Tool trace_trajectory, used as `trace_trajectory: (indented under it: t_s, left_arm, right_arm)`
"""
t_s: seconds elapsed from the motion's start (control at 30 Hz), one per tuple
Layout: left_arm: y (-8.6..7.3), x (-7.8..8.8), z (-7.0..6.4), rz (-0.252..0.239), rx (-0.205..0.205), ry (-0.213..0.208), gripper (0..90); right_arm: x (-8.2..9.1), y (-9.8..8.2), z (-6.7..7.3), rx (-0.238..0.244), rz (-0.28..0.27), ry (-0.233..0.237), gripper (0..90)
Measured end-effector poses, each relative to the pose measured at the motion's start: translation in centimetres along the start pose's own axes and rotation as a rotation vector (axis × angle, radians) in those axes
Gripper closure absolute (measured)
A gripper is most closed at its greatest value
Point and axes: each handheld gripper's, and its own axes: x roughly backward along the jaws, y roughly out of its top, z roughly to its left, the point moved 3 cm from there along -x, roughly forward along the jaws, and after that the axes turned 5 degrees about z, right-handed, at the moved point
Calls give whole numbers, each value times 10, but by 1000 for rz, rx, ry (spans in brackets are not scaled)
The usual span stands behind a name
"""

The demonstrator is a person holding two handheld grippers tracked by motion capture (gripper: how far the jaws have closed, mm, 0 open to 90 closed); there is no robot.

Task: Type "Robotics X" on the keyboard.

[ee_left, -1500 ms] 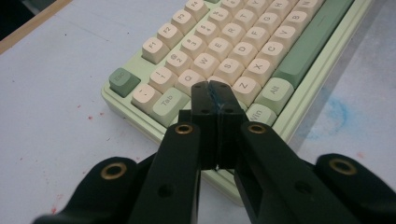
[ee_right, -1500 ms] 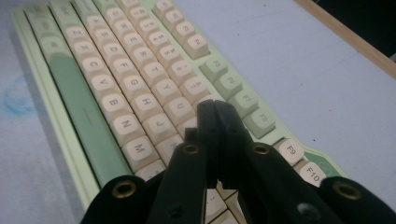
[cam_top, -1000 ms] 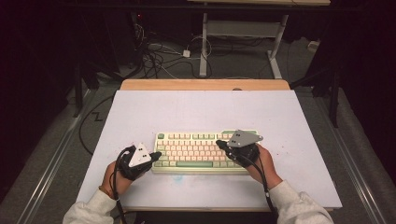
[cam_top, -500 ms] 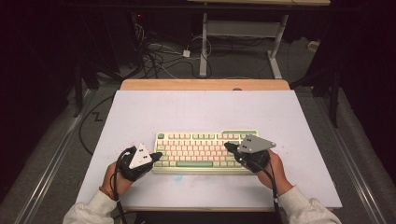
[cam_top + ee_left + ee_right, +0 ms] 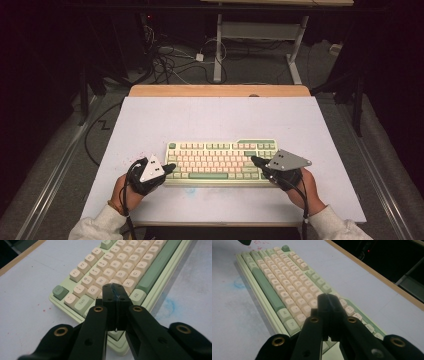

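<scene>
While both tongs were clenched with nothing between their jaws, the keyboard point(image 5: 221, 161) lay flat on the counter point(image 5: 210, 115), slightly toward 6 o'clock of its centre.

Seen from the high view, the left tongs point(image 5: 169, 167) rested at the 9 o'clock end of the keyboard, tips over the near-left corner keys; the left gripper view placed the closed tips point(image 5: 114, 291) just above the keys beside the Tab key point(image 5: 81, 302). The right tongs point(image 5: 254, 160) stood at the 3 o'clock end, pointing toward 10 o'clock across the last key columns; the right gripper view showed the pressed-together tips point(image 5: 328, 300) over the cream keys near the green space bar point(image 5: 265, 290). Whether either tip touched a key could not be told.
</scene>
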Motion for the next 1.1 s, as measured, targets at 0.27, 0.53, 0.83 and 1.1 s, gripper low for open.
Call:
trace_trajectory:
  t_s: [0.27,0.53,0.83,1.1]
  left_arm:
    - [3,-1,-4,-7,-6,-15,874]
    - [10,-3,-6,-20,-6,-32,873]
    - [30,-15,-13,-29,-37,-50,873]
    - [46,-32,-21,-8,-58,-95,874]
  right_arm:
    - [7,-9,-1,0,5,-9,900]
    - [14,-16,2,1,19,-14,900]
    - [17,-28,6,-1,46,-6,900]
    - [18,-31,8,2,56,3,900]
